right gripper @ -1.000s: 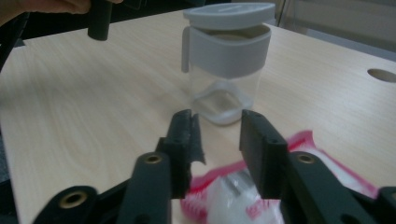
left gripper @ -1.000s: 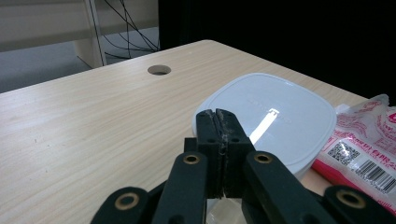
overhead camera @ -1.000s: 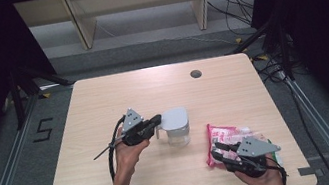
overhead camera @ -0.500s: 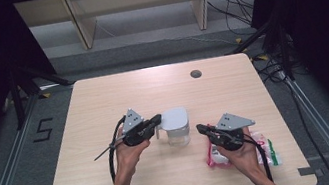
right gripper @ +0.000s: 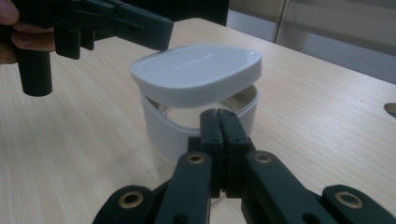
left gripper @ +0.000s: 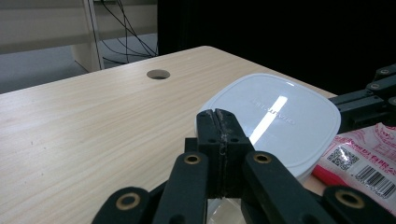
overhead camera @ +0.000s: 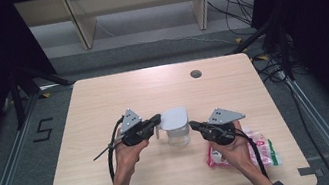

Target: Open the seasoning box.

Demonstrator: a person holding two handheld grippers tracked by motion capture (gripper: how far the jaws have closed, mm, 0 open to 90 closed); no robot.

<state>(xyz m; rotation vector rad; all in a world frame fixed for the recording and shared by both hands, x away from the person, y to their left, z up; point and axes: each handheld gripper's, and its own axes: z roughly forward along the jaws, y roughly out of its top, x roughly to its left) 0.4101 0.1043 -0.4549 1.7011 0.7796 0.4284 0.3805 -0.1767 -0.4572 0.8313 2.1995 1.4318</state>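
A: What sits at the middle of the table?

B: A small white plastic container [overhead camera: 177, 130] with rounded corners and smooth, slightly translucent walls. Its glossy white lid [right gripper: 196, 73] lies askew on top, tilted so that a gap shows at the rim in the right gripper view.

A: And the tongs?

B: The left gripper [overhead camera: 156, 120] has its matte black jaws pressed flat together with nothing between them, the tip at the lid's left edge; whether it touches cannot be told. The right gripper [overhead camera: 193, 126] has just been closing and is also shut on nothing, its tip just beside the container's right side.

A: Anything else on the surface?

B: A crinkled pink and white packet [overhead camera: 261, 148] with a barcode lies by the person's right hand, near the front edge.

A: Describe the table and the room.

B: The table [overhead camera: 102, 98] is pale wood-grain laminate with a round cable hole [overhead camera: 195, 73] toward the far side. Around it are grey floor, dark curtains, loose cables and a light wooden shelf frame behind.
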